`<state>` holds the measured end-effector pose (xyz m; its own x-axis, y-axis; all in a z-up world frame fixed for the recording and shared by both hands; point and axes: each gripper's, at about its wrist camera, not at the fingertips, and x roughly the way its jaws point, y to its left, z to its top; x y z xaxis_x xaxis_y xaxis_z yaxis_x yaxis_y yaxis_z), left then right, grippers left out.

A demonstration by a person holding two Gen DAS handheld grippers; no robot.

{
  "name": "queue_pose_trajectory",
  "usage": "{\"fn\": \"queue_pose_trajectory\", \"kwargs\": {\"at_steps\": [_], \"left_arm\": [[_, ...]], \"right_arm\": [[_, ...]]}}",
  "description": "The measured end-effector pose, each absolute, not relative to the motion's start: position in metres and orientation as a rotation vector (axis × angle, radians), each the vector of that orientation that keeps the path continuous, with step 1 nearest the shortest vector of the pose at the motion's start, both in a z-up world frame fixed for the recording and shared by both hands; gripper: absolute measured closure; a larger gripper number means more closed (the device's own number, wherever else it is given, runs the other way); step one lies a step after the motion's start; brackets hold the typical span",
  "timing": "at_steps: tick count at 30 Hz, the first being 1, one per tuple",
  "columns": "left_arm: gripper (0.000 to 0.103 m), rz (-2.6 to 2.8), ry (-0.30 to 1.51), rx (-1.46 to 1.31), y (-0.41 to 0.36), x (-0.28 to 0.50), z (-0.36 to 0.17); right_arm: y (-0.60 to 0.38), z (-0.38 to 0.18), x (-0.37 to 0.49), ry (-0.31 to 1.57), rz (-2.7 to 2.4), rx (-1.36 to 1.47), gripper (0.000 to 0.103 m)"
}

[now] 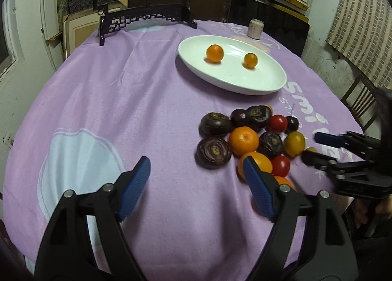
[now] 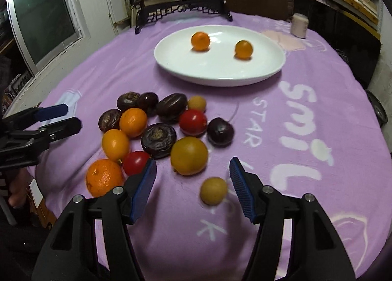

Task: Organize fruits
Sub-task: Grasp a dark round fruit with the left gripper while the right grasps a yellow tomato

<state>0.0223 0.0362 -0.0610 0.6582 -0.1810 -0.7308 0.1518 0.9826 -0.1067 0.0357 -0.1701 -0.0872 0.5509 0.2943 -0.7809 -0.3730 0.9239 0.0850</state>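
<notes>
Hovering over the purple tablecloth [image 1: 147, 109], the left gripper [image 1: 196, 168] has its blue pads spread wide with nothing between them; its right-hand pad sits in front of an orange at the near edge of the fruit pile [image 1: 252, 134]. The right gripper [image 2: 193, 170] also stands apart and empty, a small yellow-tan fruit [image 2: 213, 190] lying on the cloth just inside its right-hand pad, a larger yellow-green fruit [image 2: 189, 155] just beyond the tips. The pile is loose on the cloth: oranges, red tomatoes, dark wrinkled purple fruits, mostly touching. Farther back, the white oval plate [image 2: 220, 72] holds two small oranges [image 2: 200, 41], apart from each other. Behind the plate: a pale can [image 1: 255, 28], a dark carved stand [image 1: 147, 18].
</notes>
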Motion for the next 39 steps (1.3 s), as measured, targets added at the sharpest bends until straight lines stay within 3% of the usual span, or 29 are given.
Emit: {"fn": "queue_pose_trajectory", "kwargs": {"at_steps": [5,6,7,9,20,23,25,27,39], "left_arm": [[0.023,-0.173,0.84,-0.037,0.04,0.021,-0.065],[0.023,-0.167,0.845,-0.04,0.041,0.021,-0.066],[0.023,-0.161,0.851,-0.041,0.042,0.023,-0.069],[0.023,-0.155,0.864,-0.038,0.042,0.026,-0.072],[0.024,-0.159,0.933,0.011,0.021,0.053,-0.096],[0.029,-0.19,0.934,-0.004,0.016,0.06,-0.098],[0.042,-0.23,0.934,-0.029,0.014,0.065,-0.097],[0.047,-0.269,0.931,-0.064,0.013,0.071,-0.098],[0.051,-0.278,0.906,-0.04,0.017,0.062,-0.102]], "right_arm": [[-0.163,-0.1,0.042,0.923,0.398,-0.102,0.041],[-0.163,-0.1,0.043,0.919,0.402,-0.103,0.045],[-0.162,-0.099,0.042,0.914,0.41,-0.108,0.056],[-0.162,-0.098,0.043,0.904,0.408,-0.121,0.063],[-0.169,-0.091,0.046,0.907,0.415,-0.072,0.066],[-0.18,-0.077,0.034,0.868,0.404,-0.05,0.066],[-0.187,-0.071,0.029,0.85,0.392,-0.038,0.066],[-0.192,-0.069,0.027,0.846,0.383,-0.023,0.066],[-0.195,-0.07,0.021,0.871,0.415,0.025,0.066]]}}
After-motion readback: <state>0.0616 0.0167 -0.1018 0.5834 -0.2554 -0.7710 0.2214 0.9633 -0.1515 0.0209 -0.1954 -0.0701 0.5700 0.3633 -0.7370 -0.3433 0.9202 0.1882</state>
